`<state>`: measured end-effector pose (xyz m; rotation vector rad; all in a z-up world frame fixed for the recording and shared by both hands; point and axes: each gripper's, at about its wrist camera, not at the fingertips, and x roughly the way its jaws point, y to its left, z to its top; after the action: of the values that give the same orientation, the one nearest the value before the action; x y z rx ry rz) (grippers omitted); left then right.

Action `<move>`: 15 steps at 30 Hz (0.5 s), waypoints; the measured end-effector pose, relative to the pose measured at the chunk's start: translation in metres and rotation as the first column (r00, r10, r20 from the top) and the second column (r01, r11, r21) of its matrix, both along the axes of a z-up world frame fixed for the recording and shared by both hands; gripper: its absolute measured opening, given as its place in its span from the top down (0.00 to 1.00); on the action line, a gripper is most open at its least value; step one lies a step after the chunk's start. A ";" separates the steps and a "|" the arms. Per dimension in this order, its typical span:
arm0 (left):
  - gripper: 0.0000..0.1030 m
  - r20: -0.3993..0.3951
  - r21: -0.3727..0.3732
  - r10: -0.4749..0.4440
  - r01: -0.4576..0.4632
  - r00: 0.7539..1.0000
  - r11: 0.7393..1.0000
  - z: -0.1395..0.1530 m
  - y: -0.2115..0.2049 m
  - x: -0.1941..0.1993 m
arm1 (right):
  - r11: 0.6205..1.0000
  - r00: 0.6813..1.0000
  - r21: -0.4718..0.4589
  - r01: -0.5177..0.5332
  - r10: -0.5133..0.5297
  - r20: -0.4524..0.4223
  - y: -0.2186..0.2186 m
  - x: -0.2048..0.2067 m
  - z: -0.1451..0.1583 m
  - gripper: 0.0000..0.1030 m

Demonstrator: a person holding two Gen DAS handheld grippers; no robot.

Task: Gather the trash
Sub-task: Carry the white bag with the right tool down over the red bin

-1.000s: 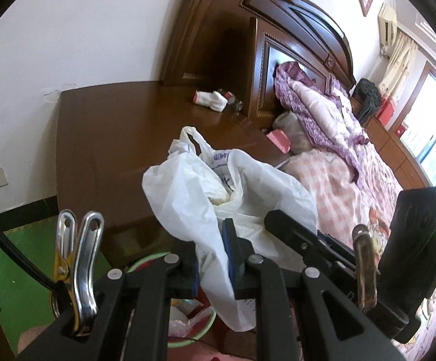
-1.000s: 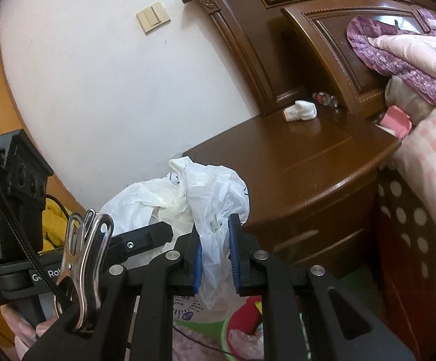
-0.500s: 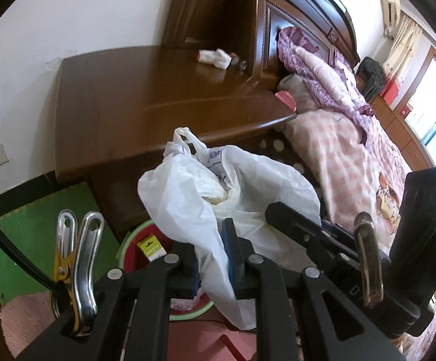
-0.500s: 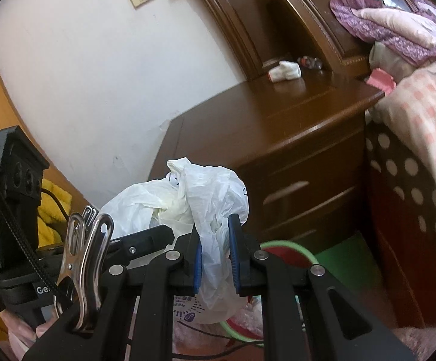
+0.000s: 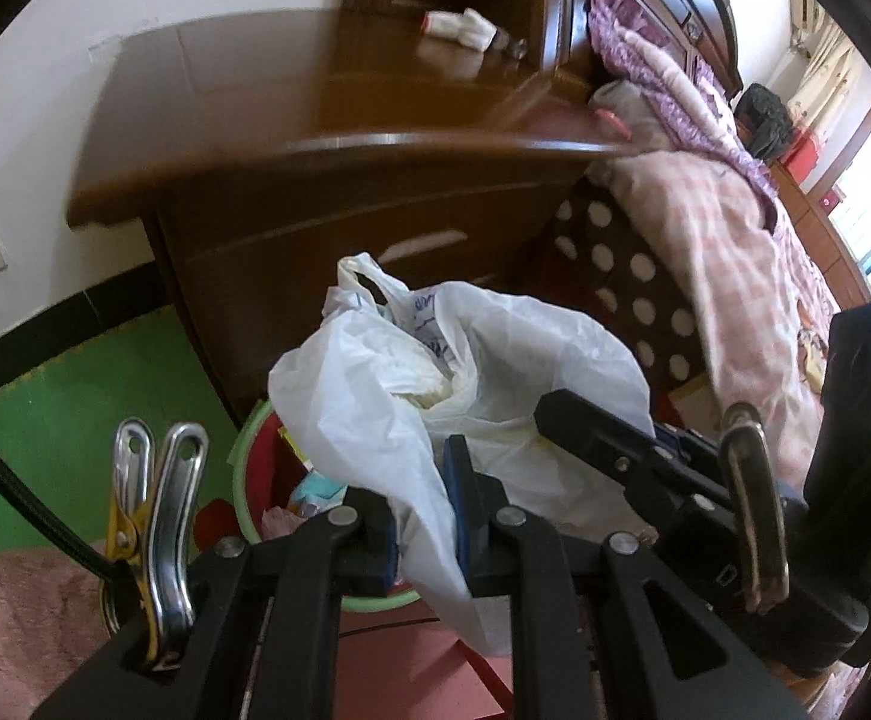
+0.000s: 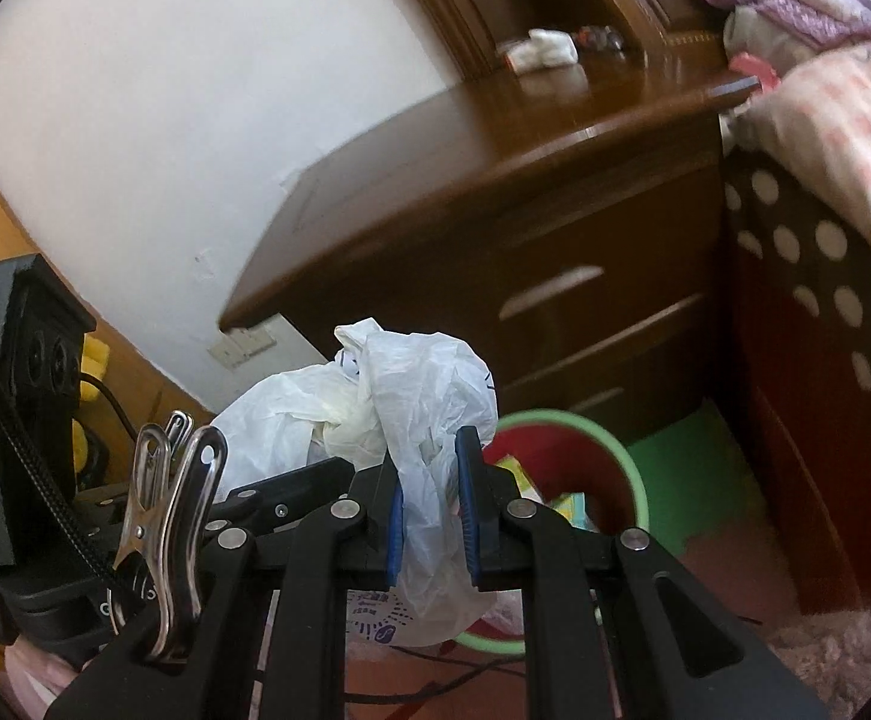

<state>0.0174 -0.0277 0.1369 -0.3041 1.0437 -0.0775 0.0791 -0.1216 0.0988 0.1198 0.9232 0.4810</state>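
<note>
A crumpled white plastic bag (image 5: 465, 372) hangs between both grippers, above a red bin with a green rim (image 5: 247, 450). My left gripper (image 5: 426, 516) is shut on one side of the bag. My right gripper (image 6: 432, 516) is shut on the other side of the same bag (image 6: 411, 396). The bin (image 6: 609, 432) stands on the floor in front of the nightstand and holds some trash. The right gripper's body shows in the left wrist view (image 5: 633, 456).
A brown wooden nightstand (image 5: 327, 120) with drawers (image 6: 555, 294) stands behind the bin. On its top lie a white wad (image 6: 546, 48) and small bottles. A bed with a pink checked blanket (image 5: 717, 240) is on the right. Green mat (image 5: 75, 384) covers the floor.
Both grippers have come down with the bag from nightstand-top height to drawer height, so the bin now shows directly below the bag. Both stay shut on the bag.
</note>
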 end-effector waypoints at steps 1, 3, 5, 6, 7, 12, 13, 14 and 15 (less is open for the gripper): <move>0.87 -0.005 0.000 -0.001 0.001 1.000 1.000 -0.004 0.000 0.001 | 1.000 1.000 -0.006 0.002 -0.002 -0.007 -0.001 0.001 -0.005 0.84; 0.87 -0.013 0.001 -0.003 0.003 1.000 1.000 -0.012 -0.001 0.004 | 1.000 1.000 -0.016 0.005 -0.006 -0.018 -0.001 0.003 -0.013 0.84; 0.87 -0.023 0.004 -0.004 0.004 1.000 1.000 -0.021 -0.002 0.006 | 1.000 0.999 -0.024 0.008 -0.009 -0.031 -0.001 0.005 -0.020 0.84; 0.87 -0.031 0.004 -0.005 0.005 1.000 1.000 -0.027 -0.002 0.007 | 1.000 0.999 -0.027 0.009 -0.010 -0.035 -0.001 0.006 -0.023 0.84; 0.87 -0.035 0.004 -0.005 0.005 0.999 1.000 -0.031 -0.002 0.009 | 0.999 0.999 -0.032 0.010 -0.011 -0.040 -0.001 0.007 -0.025 0.84; 0.87 -0.066 0.006 -0.002 0.002 0.998 1.000 -0.053 -0.002 0.013 | 0.997 0.998 -0.072 0.011 -0.015 -0.058 0.002 0.011 -0.044 0.84; 0.87 -0.078 0.007 0.000 0.001 0.997 1.000 -0.059 -0.002 0.015 | 0.997 0.998 -0.080 0.009 -0.014 -0.061 0.003 0.012 -0.048 0.84; 0.87 -0.086 0.007 0.001 0.000 0.996 1.000 -0.063 -0.003 0.017 | 0.996 0.998 -0.091 0.007 -0.013 -0.067 0.004 0.013 -0.053 0.84; 0.87 -0.098 0.006 0.003 -0.002 0.995 1.000 -0.067 -0.003 0.018 | 0.995 0.997 -0.098 0.005 -0.012 -0.071 0.005 0.013 -0.056 0.84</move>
<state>0.0357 -0.0307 0.0702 -0.3066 1.1405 -0.0577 0.0922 -0.1168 0.0424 0.0524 1.0142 0.4249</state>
